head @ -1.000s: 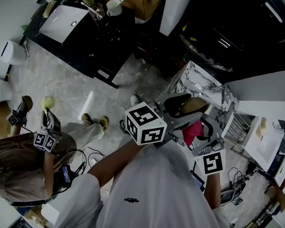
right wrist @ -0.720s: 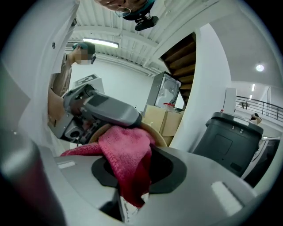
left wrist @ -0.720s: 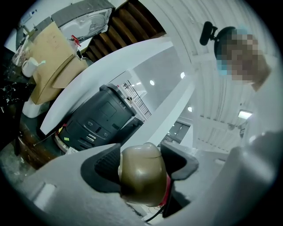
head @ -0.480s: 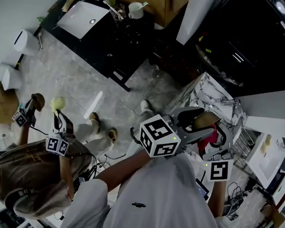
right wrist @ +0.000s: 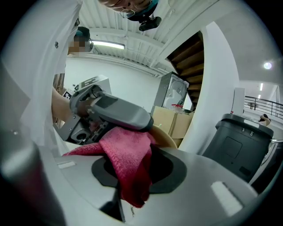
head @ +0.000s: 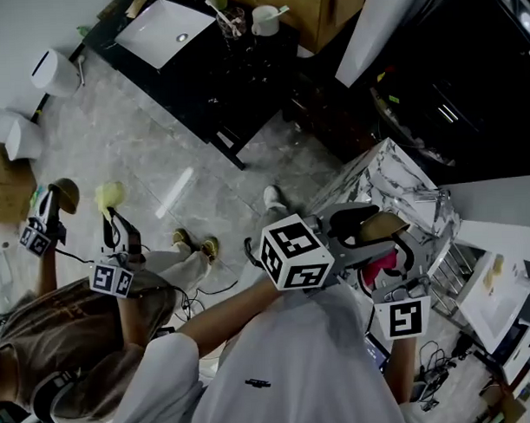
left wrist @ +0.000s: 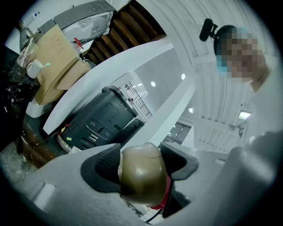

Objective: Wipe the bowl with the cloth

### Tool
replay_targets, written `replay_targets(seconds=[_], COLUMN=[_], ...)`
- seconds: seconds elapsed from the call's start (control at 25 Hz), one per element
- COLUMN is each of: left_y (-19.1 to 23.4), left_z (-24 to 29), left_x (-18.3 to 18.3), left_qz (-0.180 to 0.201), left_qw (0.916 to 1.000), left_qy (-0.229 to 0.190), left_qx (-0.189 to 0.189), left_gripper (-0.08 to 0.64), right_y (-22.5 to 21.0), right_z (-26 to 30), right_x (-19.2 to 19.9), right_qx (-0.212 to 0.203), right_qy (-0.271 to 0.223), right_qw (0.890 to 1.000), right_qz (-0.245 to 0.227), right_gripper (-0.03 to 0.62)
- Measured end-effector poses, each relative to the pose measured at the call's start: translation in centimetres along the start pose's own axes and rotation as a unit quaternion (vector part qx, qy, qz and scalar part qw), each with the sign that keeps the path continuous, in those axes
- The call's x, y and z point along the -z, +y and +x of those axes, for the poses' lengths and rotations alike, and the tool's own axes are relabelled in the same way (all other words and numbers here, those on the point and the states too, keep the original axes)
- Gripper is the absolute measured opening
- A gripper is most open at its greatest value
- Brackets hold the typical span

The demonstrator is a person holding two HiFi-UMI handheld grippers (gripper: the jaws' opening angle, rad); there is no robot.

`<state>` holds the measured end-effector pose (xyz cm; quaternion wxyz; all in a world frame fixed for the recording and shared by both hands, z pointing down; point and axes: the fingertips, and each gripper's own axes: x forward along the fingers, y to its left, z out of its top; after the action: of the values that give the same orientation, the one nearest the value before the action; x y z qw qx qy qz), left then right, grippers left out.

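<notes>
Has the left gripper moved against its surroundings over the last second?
No, not noticeably. The left gripper, shut on the bowl, keeps its place just below the marble counter; only the head camera shifted.

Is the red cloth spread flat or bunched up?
Bunched up: the cloth hangs in crumpled folds, pinched by the right gripper.

White mug [head: 264, 20] on dark counter [head: 243, 77]; cardboard boxes [right wrist: 170, 122]
</notes>
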<state>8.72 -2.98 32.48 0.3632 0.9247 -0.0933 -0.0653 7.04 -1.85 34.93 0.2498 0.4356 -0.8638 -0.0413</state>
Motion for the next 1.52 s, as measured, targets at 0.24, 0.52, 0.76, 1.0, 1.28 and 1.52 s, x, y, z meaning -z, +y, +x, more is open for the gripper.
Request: replay_targets(seconds=[0.24,0.52,0.76,1.0,1.28,1.52], left_y=[-0.8,-1.0,-0.3,-1.6,-2.3,-2.2], left_z=[-0.4,-1.3,-0.9,0.2,0.6,0.4], left_x=[-0.1,-0.2,0.4,2.0,2.7,2.6], left_qz=[0.022,0.019,0.018,0.031,0.031,0.034], left_qw=[0.9997,0.9997,0.9997,0.9992,0.999,0.9988], left_qy=[-0.011,-0.013,-0.003,0.023,0.033,0.035], left_qx=[-0.008,-0.01,-0.019,-0.007,0.0,-0.001], left_gripper=[0.29,0.29,0.29,0.29,0.29,0.29], right_y=[-1.1,0.0,2.2,2.4,0.8,-0.5], right_z=[0.0,-0.6,-2.0,-3.1,-4.4,-5.2], right_x=[0.5,1.3,2.0,1.1,1.0,1.7], right_qx=[0.02,0.009,-0.027,-0.022,0.017,0.063], right_qy=[0.021,0.055,0.049,-0.011,-0.048,-0.073], right_qw=[0.998,0.997,0.998,0.996,0.989,0.977], right_qz=[-0.052,-0.053,-0.022,0.084,0.137,0.189], right_gripper=[0.117,0.115,0.115,0.115,0.117,0.116])
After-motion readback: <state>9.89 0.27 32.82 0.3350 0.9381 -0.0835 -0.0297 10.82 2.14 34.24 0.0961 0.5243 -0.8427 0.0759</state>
